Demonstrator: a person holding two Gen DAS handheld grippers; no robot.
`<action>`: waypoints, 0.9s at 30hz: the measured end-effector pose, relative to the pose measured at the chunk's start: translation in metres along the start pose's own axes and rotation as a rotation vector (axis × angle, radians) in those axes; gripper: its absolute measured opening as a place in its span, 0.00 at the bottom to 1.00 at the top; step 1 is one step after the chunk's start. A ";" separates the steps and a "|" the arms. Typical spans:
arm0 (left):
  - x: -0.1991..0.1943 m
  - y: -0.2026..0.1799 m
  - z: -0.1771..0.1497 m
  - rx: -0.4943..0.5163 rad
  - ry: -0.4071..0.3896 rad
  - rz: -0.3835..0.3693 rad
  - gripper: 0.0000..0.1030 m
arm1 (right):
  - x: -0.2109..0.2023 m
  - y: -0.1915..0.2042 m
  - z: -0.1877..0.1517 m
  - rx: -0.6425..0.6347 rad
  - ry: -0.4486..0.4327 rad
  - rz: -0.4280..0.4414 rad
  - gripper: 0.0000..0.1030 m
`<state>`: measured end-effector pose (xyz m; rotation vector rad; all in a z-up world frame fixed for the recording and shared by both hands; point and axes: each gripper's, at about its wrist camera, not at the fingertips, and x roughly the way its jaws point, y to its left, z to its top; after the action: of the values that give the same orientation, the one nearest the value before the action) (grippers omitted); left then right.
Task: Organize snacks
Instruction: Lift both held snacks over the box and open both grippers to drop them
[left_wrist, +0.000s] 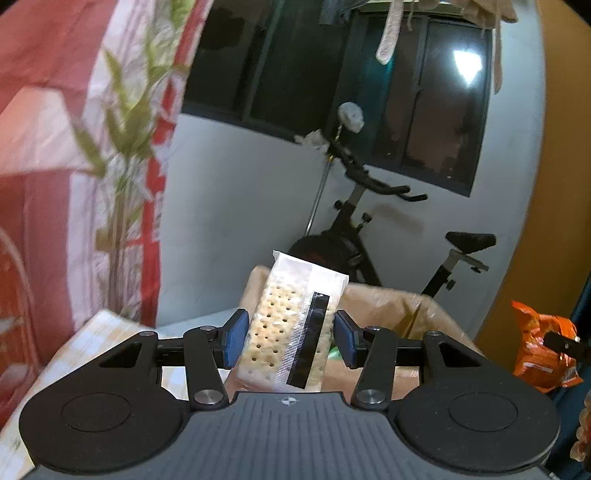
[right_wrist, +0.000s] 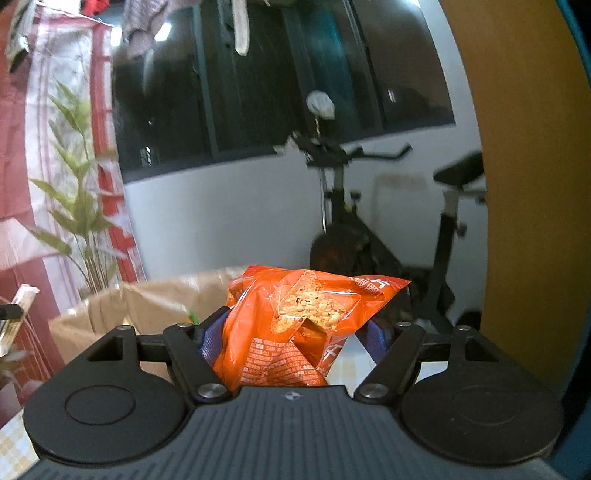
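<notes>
A bench (left_wrist: 92, 332) with a pale checked cover carries an open cardboard box (left_wrist: 399, 306) near its far side. Behind it stand a white wall, a dark window (left_wrist: 332, 74), an exercise bike (left_wrist: 369, 221), a leafy plant (right_wrist: 81, 206) and a red-and-white curtain (left_wrist: 55, 147); a wooden panel (right_wrist: 524, 184) closes the right edge. The left gripper (left_wrist: 289, 338) is clamped on a clear cracker pack (left_wrist: 291, 325), held upright above the box. The right gripper (right_wrist: 291, 339) grasps an orange snack bag (right_wrist: 295, 325), also held in the air near the box, with open room above the box.
</notes>
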<state>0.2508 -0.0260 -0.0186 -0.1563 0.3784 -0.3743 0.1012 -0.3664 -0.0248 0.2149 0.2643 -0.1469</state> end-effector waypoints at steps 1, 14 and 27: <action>0.003 -0.003 0.003 0.009 -0.005 -0.006 0.51 | 0.002 0.002 0.005 -0.005 -0.012 0.011 0.72; 0.069 -0.019 0.016 0.023 0.054 -0.059 0.51 | 0.074 0.059 0.038 -0.105 -0.015 0.185 0.72; 0.112 -0.014 -0.001 0.064 0.153 -0.067 0.59 | 0.150 0.094 0.009 -0.150 0.168 0.246 0.78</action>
<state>0.3420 -0.0822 -0.0533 -0.0786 0.5121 -0.4654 0.2630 -0.2947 -0.0397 0.1095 0.4119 0.1357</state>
